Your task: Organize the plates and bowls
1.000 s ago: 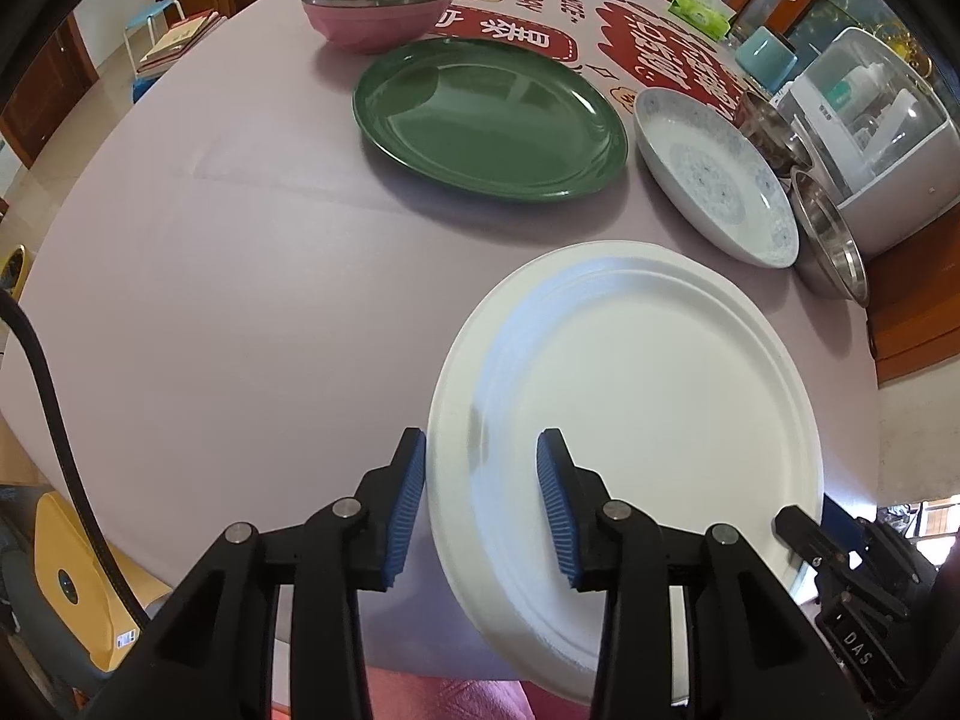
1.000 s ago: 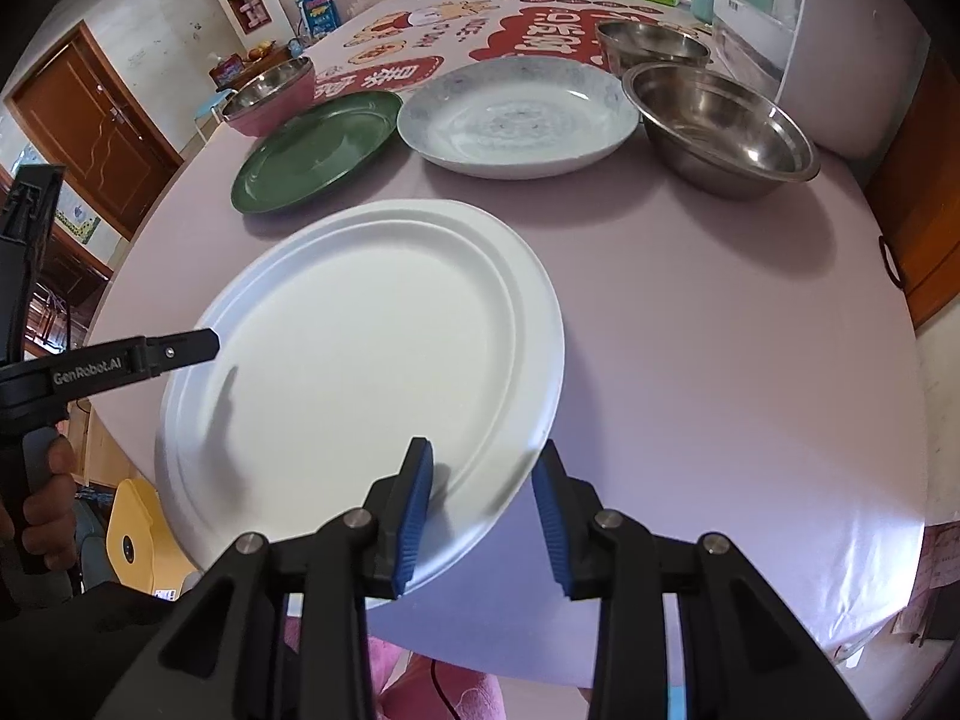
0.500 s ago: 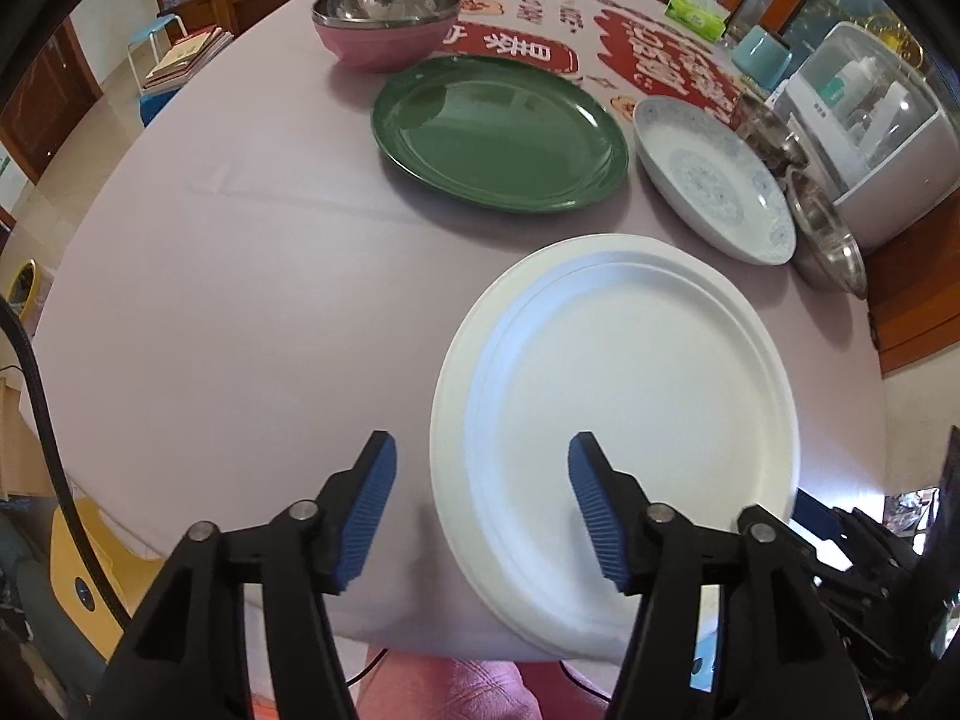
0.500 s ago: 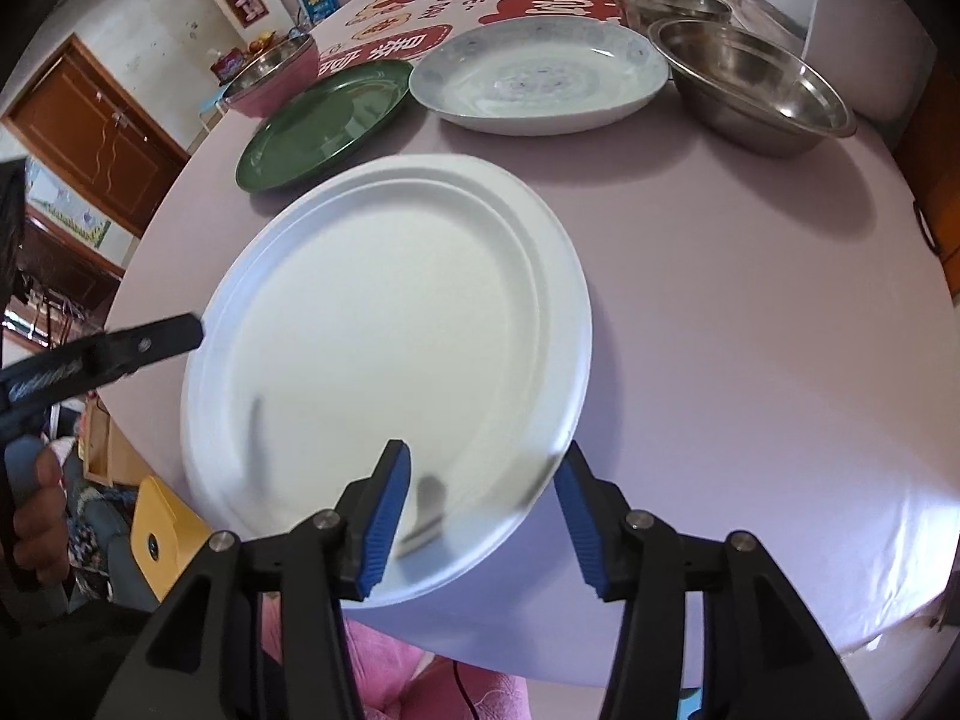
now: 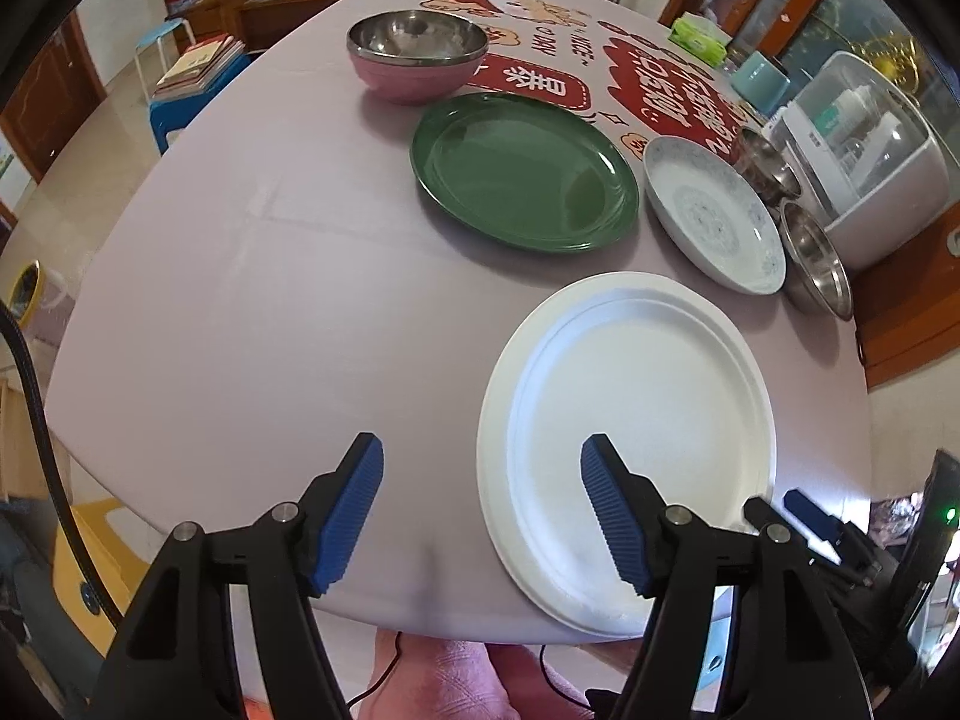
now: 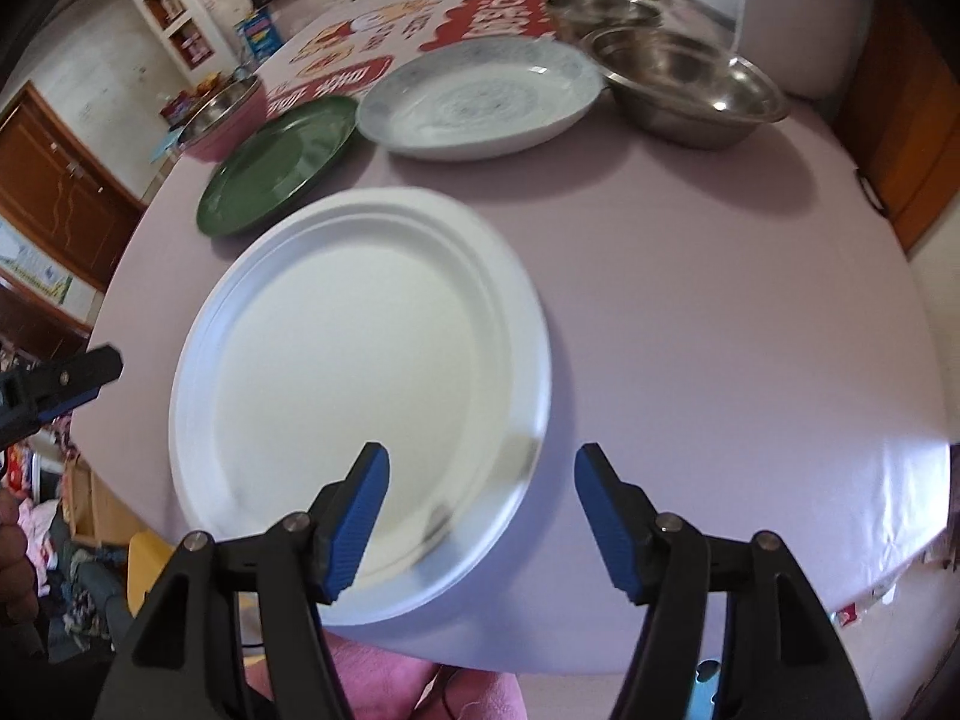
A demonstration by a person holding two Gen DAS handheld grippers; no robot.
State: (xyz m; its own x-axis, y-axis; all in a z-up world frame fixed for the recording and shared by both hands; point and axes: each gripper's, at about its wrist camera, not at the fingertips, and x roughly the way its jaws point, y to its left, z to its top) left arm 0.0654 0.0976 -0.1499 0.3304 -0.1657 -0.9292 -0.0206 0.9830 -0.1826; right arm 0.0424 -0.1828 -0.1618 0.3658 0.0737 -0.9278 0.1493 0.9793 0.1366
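Both sets of tongs are spread wide with nothing between the blue pads. In the left wrist view the left gripper [image 5: 482, 507] sits at the bottom of the frame, and the white plate [image 5: 630, 438] lies flat on the purple table [image 5: 240, 312] at lower right, its near rim hanging a bit past the table edge. The right-hand pad overlaps the plate's left rim in the picture, but I can't tell if it actually touches; the left-hand pad is over bare tablecloth, well clear of the plate.

In the right wrist view the right gripper [image 6: 480, 513] is also at the bottom, and the same white plate [image 6: 360, 384] fills the lower left and centre. The left-hand pad sits over the plate's near part, the right-hand pad is just off its right rim over the cloth. That view is a bit blurry.

Farther up the left view: a green plate [image 5: 522, 171] in the middle, a patterned white dish [image 5: 714, 222] to its right, then a steel bowl [image 5: 816, 261] near the right edge with another metal bowl behind it. A pink bowl with steel lining [image 5: 417, 63] sits at upper centre, just beyond the green plate.
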